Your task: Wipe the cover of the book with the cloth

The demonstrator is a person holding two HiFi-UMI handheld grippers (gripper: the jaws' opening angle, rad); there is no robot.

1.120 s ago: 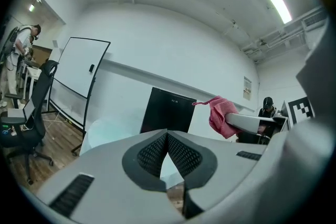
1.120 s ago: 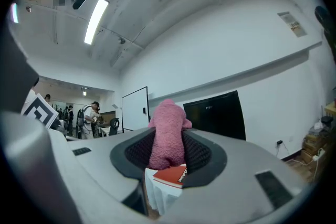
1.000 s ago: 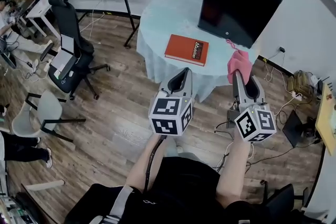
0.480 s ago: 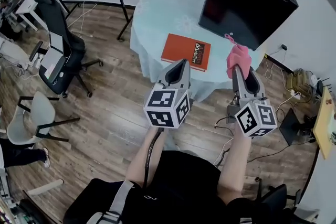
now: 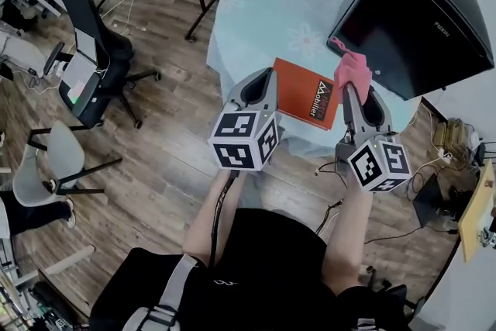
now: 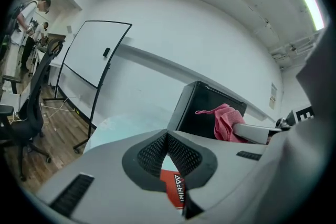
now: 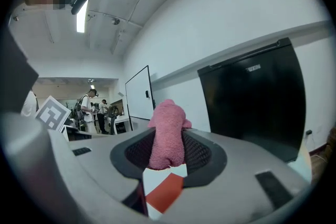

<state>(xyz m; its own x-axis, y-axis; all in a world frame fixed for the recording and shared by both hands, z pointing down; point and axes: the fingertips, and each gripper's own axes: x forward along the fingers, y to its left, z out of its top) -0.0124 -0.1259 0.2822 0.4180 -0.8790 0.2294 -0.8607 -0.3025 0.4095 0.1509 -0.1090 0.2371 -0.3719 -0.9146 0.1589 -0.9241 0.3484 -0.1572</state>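
Pink cloth pinched by right gripper; left gripper closed; black cabinet beside book.

We are holding the left gripper by the left edge of the book, which is lying on the table. The right gripper, clamping the cloth, is hanging by its right end. The cabinet is standing behind, and the chair is at the left.
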